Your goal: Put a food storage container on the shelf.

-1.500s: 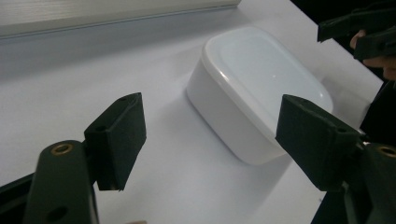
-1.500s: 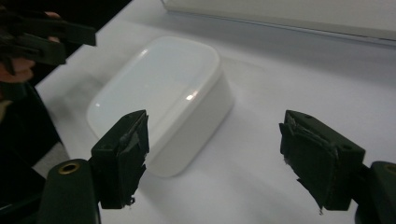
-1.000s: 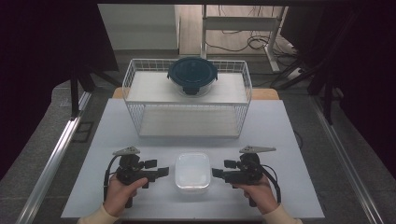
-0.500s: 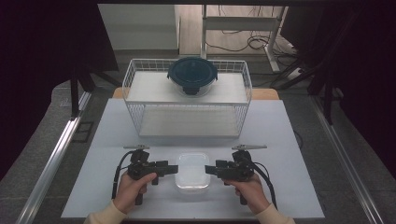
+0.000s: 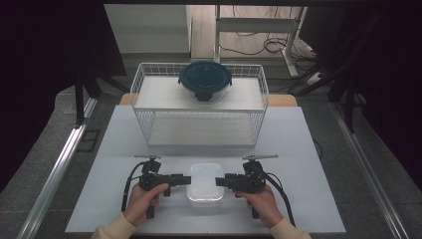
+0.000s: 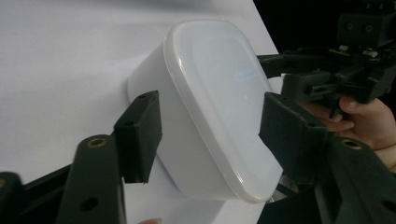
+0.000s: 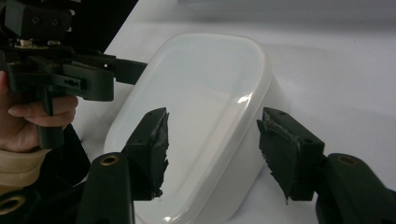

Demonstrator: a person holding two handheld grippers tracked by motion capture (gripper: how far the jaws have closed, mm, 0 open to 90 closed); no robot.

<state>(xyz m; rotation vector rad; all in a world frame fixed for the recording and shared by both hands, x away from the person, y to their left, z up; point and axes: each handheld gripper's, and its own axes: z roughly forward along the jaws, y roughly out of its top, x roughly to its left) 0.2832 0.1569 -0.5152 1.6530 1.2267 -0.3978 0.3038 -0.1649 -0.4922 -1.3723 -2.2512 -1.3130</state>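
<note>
Both tongs (image 5: 188,180) (image 5: 217,182) lowered, closing around container (image 5: 204,181) edges.

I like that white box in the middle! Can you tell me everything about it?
The white box is a low, rounded-corner container, seemingly milky plastic, with a smooth, glossy lid shut on top. It sits flat on the white table, in front of the wire basket. The left gripper and right gripper straddle its ends, closing in; whether their fingers touch it is unclear.

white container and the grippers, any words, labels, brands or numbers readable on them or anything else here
None can be read.
White container: plain lid, no print or label.
Left gripper and right gripper: plain black, no markings legible.
Dark-lidded bowl in the wire basket: no legible text.
</note>
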